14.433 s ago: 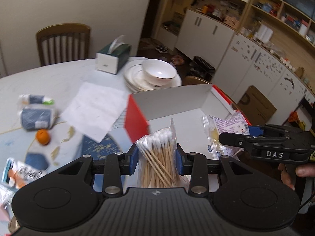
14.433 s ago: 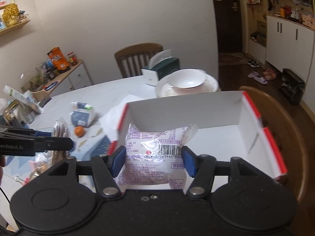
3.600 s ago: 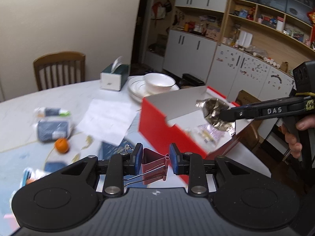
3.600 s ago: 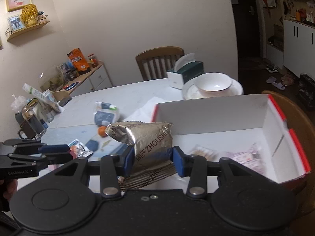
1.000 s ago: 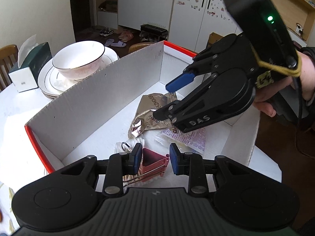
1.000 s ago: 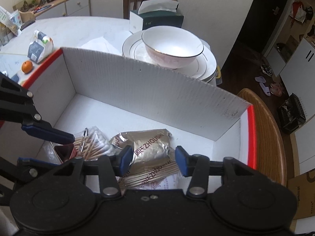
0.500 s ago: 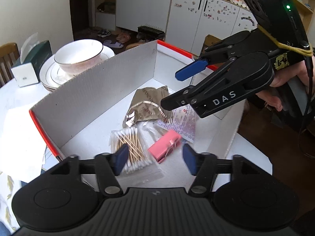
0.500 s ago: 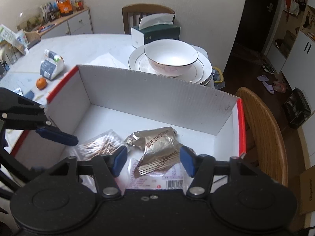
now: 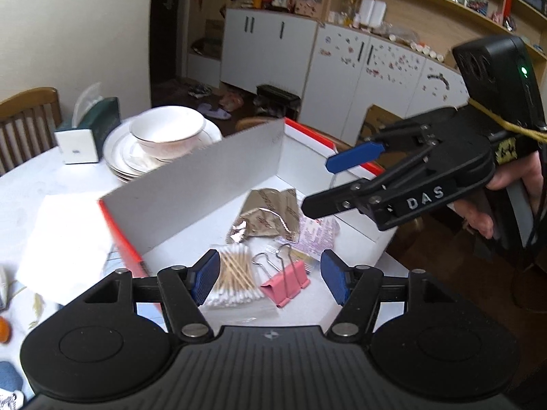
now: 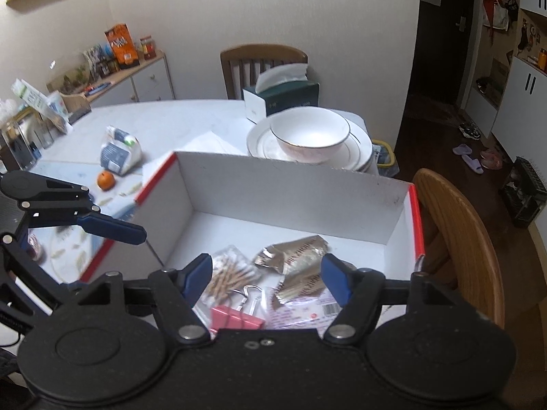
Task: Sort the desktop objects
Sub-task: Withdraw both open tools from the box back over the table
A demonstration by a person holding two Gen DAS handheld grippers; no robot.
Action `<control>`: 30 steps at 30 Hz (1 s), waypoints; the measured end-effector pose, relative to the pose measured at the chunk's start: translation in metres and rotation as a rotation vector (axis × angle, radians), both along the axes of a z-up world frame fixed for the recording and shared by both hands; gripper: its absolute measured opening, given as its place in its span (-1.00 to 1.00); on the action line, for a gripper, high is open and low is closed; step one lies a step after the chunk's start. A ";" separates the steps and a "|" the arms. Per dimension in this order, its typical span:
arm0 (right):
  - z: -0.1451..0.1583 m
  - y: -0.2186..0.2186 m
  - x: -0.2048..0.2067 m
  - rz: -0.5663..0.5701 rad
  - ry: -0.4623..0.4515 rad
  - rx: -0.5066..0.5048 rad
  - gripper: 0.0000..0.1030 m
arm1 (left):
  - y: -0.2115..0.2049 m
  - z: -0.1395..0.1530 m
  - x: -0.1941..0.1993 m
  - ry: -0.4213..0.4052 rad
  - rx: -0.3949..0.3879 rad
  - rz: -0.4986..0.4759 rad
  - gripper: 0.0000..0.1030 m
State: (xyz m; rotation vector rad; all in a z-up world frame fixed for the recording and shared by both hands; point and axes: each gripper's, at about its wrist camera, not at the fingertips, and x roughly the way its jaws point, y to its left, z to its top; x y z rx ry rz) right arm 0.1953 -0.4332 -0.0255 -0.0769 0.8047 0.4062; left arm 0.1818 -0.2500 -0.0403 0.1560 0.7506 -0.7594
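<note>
left tool (image 9: 270, 275): wide, empty | right tool (image 10: 266, 275): opening, empty | pink clip (image 9: 286, 282) seemingly in box (image 9: 212, 174)

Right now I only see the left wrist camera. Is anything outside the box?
Observer: Yes. A blue-and-white pack lies on the table, left of the box.
Child: What's behind the table on that side?
Observer: A sideboard against the wall, with an orange snack bag standing on it.
Child: And on the box's other side?
Observer: A chair with a curved wooden back, close beside the box's right wall.
</note>
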 end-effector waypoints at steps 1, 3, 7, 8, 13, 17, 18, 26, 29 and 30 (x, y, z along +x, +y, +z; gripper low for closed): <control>0.002 0.002 -0.002 0.000 -0.006 0.006 0.36 | 0.003 0.002 -0.001 -0.007 -0.002 0.008 0.24; 0.007 0.007 -0.007 0.000 -0.021 0.018 0.36 | 0.011 0.007 -0.005 -0.023 -0.013 0.022 0.24; 0.017 0.020 -0.015 0.000 -0.045 0.045 0.38 | 0.030 0.016 -0.013 -0.051 -0.037 0.048 0.24; 0.019 0.025 -0.017 -0.003 -0.049 0.051 0.38 | 0.036 0.018 -0.015 -0.058 -0.042 0.053 0.24; 0.030 0.047 -0.029 -0.008 -0.074 0.088 0.50 | 0.066 0.027 -0.024 -0.071 -0.075 0.072 0.24; 0.033 0.068 -0.037 -0.012 -0.078 0.106 0.52 | 0.092 0.030 -0.032 -0.078 -0.085 0.089 0.25; 0.033 0.073 -0.038 -0.013 -0.077 0.113 0.53 | 0.098 0.031 -0.034 -0.080 -0.088 0.095 0.28; 0.033 0.120 -0.052 0.007 -0.078 0.142 0.55 | 0.154 0.034 -0.048 -0.084 -0.106 0.154 0.60; 0.031 0.139 -0.058 0.015 -0.069 0.148 0.56 | 0.174 0.033 -0.052 -0.076 -0.117 0.182 0.61; 0.030 0.145 -0.059 0.018 -0.064 0.147 0.56 | 0.181 0.032 -0.053 -0.075 -0.120 0.191 0.61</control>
